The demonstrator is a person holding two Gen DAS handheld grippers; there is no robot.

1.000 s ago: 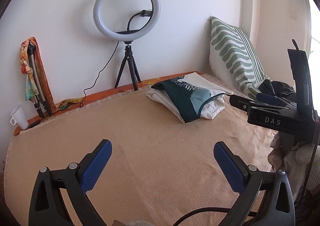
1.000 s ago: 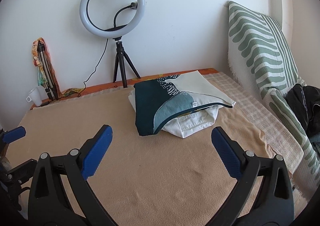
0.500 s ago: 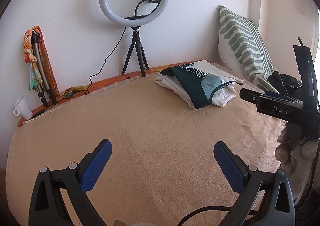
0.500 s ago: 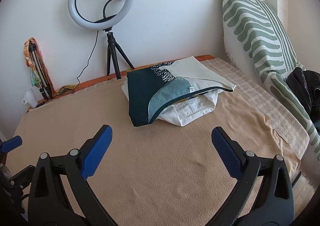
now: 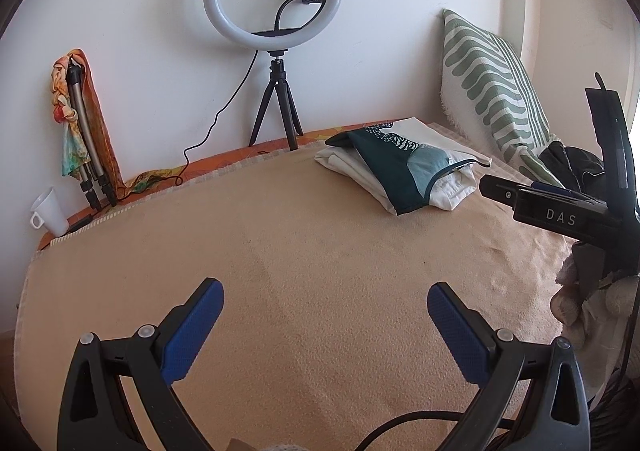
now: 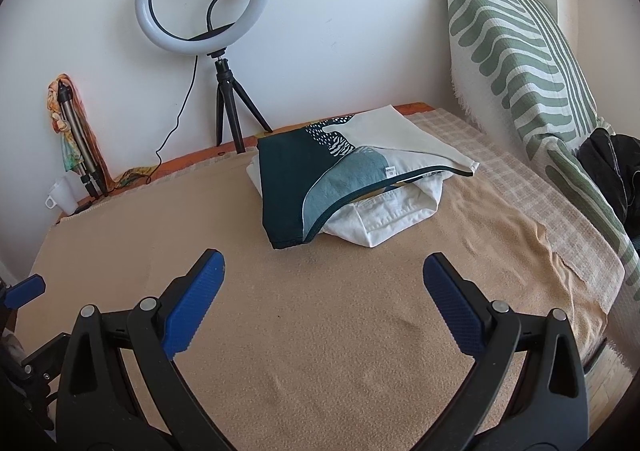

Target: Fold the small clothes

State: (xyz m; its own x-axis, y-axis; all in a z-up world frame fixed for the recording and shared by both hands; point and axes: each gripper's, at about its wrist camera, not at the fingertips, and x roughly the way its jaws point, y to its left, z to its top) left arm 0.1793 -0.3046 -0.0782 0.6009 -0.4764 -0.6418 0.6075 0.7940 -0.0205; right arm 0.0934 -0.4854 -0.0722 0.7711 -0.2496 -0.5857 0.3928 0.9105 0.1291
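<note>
Folded stack at far end of fuzzy tan blanket: teal/cream printed cloth atop white garment, edges neat. L gripper & R gripper both spread wide, empty, w/ ribbed blue pads.

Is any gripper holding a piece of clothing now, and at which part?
Nothing is held. The left gripper and right gripper are open, short of the folded clothes.
</note>
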